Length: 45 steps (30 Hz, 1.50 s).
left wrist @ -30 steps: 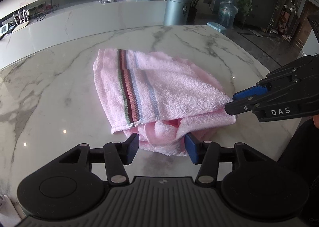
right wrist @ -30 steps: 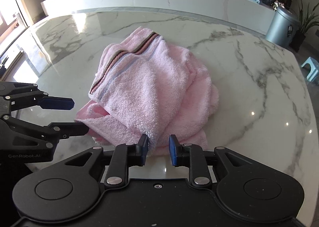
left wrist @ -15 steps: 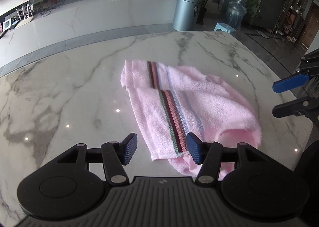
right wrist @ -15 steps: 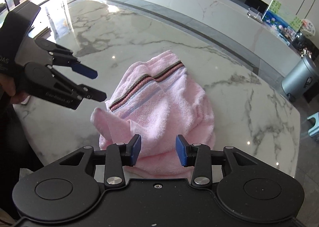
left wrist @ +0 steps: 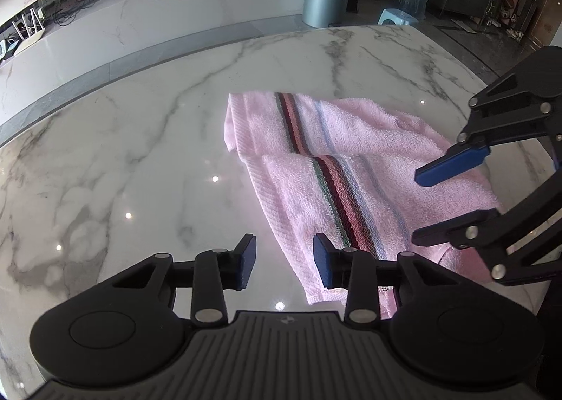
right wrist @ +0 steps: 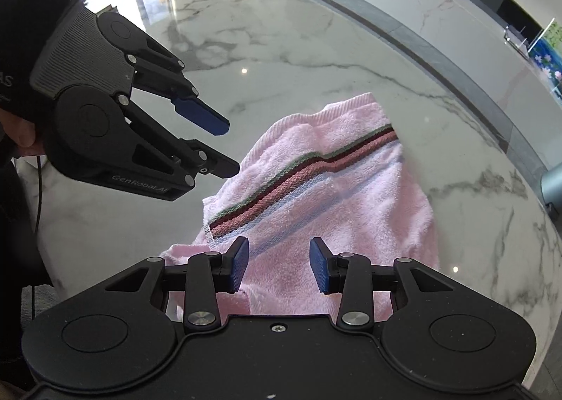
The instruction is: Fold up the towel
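Both tools have let go and lifted away since a second ago, when each sat low at the near hem of the towel [left wrist: 351, 161]; the right one then looked pinched on a corner. Now the towel lies alone on the worktop [left wrist: 140, 154], loosely folded over, with its striped band doubled into two offset runs.

From the left tool [left wrist: 283, 261] the towel lies ahead and to the right. Its near hem passes under the right finger [left wrist: 321, 264], while the left finger hangs over bare marble. The long axis runs away from this tool, slanting from near right to far left. From the right tool [right wrist: 279, 264] the towel lies straight ahead and just below, its near edge hidden under the tool body, stripes crossing diagonally from near left to far right.

Both tools are released, jaws spread wide, nothing between them. Each hovers above the cloth, not touching. The right tool seems the better placed, being centred over the towel; the left sits at its edge.

In the right view the left tool comes in from the left, tilted downward, fingertips aimed at the striped end. The fold looks uneven, so I judge a regrasp of the near hem is needed.
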### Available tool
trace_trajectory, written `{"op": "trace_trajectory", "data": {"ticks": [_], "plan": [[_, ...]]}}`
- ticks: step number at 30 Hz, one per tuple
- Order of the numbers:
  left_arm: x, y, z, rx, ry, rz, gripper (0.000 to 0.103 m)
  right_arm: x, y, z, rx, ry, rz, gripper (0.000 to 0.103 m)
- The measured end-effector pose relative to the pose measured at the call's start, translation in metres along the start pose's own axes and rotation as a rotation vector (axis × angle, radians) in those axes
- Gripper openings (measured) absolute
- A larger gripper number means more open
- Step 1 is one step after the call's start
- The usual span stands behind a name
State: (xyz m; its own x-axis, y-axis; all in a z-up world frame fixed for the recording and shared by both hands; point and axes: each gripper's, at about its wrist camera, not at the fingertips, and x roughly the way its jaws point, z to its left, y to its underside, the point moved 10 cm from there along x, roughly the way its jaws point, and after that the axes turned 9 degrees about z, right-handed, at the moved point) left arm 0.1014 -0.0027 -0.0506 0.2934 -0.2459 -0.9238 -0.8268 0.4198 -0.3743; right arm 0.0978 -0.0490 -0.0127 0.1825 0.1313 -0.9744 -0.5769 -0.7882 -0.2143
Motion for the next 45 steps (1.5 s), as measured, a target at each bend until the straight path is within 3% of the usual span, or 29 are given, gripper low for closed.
{"op": "trace_trajectory", "data": {"ticks": [6, 8, 10, 13, 16, 20, 22, 27, 32, 36, 39, 45], "plan": [[0.019, -0.005, 0.005, -0.043, 0.077, 0.015, 0.034, 0.027, 0.0, -0.004, 0.009, -0.038, 0.037, 0.036], [0.023, -0.008, 0.004, -0.042, 0.092, 0.01, 0.034, 0.033, 0.002, -0.006, 0.018, -0.058, 0.041, 0.012], [0.022, -0.011, -0.001, -0.024, 0.098, 0.001, 0.031, 0.033, 0.004, -0.006, 0.027, -0.081, 0.036, 0.007], [0.018, -0.014, -0.009, 0.006, 0.109, -0.011, 0.017, 0.029, 0.006, -0.005, 0.017, -0.084, 0.027, 0.006], [0.008, -0.02, -0.017, 0.038, 0.107, -0.032, 0.01, 0.016, 0.006, -0.009, 0.006, -0.066, 0.004, 0.01], [-0.006, -0.031, -0.026, 0.06, 0.113, -0.05, 0.005, -0.002, 0.01, -0.009, -0.042, -0.024, -0.016, 0.037], [-0.014, -0.038, -0.033, 0.063, 0.136, -0.061, 0.005, -0.012, 0.012, -0.007, -0.043, -0.026, -0.034, 0.043], [-0.023, -0.055, -0.052, 0.084, 0.165, -0.083, 0.005, -0.02, 0.018, -0.002, 0.0, -0.047, -0.063, 0.045], [-0.02, -0.07, -0.07, 0.104, 0.182, -0.088, 0.005, -0.01, 0.024, -0.007, 0.122, -0.089, -0.088, 0.045], [-0.015, -0.076, -0.07, 0.115, 0.149, -0.085, 0.005, -0.009, 0.03, -0.007, 0.159, -0.14, -0.094, 0.045], [-0.015, -0.072, -0.056, 0.1, 0.111, -0.078, 0.01, -0.009, 0.032, -0.005, 0.136, -0.131, -0.087, 0.045], [-0.017, -0.051, -0.018, 0.028, 0.059, -0.051, 0.045, -0.012, 0.029, -0.007, 0.127, -0.129, -0.104, 0.045]]}}
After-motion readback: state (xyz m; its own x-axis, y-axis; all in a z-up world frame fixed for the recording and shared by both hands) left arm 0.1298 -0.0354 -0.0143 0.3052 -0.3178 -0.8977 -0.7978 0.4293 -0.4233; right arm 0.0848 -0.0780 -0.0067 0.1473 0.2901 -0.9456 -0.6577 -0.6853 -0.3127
